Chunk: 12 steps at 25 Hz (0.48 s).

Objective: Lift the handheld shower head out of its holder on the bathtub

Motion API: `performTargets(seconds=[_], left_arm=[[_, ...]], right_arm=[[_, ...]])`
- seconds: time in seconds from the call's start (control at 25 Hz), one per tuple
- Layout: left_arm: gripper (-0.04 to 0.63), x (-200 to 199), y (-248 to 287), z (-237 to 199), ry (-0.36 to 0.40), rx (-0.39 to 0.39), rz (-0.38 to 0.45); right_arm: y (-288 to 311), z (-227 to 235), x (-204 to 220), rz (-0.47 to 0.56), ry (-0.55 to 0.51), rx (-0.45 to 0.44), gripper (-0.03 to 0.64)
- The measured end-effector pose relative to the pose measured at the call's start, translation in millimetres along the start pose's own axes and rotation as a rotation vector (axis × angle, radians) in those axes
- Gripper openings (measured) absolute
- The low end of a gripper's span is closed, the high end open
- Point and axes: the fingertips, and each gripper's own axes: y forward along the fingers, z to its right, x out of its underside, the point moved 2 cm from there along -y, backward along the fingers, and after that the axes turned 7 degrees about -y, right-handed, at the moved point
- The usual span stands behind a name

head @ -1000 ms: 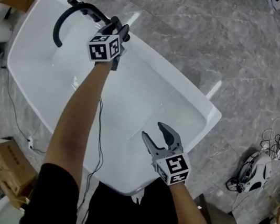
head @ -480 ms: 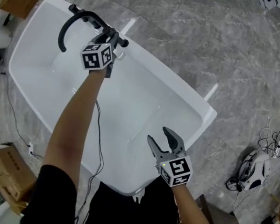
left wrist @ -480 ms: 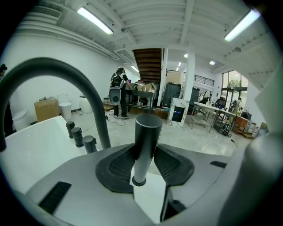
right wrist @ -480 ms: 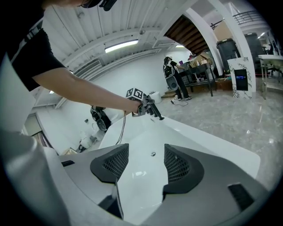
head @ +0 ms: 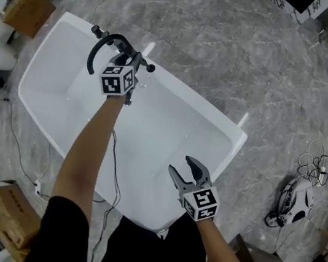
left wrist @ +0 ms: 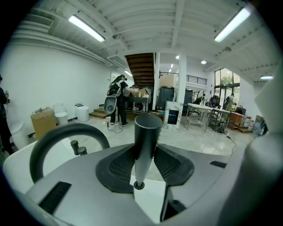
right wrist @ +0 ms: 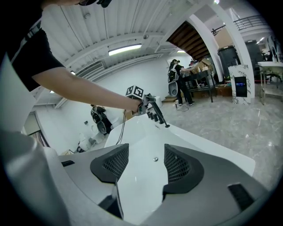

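1. L gripper (head: 136, 61): jaws just closed in, now clamp shower head (left wrist: 145, 137) at tub's (head: 170, 131) far-left rim.
2. I judge it's barely out of holder; lift more.
3. R gripper (head: 180, 166): jaws wide, empty, near right.

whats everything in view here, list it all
bathtub: 1, white, on grey marble floor
spout: 1, black, curved, tub's far end
shower head: 1, black, gripped beside the spout
boxes: 2, brown, floor left of tub
toilets: 2 or more, white, by the wall
device: 1, white, with cables, floor right of tub
person: at least 1, dark clothes, far across room
left gripper: 1, grey, jaws just been closing, shut on shower head
right gripper: 1, grey, open, empty, over tub's near end
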Motion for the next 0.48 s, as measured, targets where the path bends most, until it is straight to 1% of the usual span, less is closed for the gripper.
performTargets(seconds=[0.16,0.32,0.48], left_arm=[[0.127,-24.9,-25.8,3.8,0.008,0.023,0.022],[0.127,-52.3,-51.0,10.7,-0.002,0.051,0.059],[0.127,-82.8,-78.8,14.5,0.035,0.071,0.088]], right_arm=[[-10.2,-20.3,-23.1,0.029,-0.014,0.031,0.221],[-25.9,-34.7,-48.7,0.08,-0.001,0.076,0.221],[-38.8,-55.2,-64.2,0.12,0.006,0.102,0.221]])
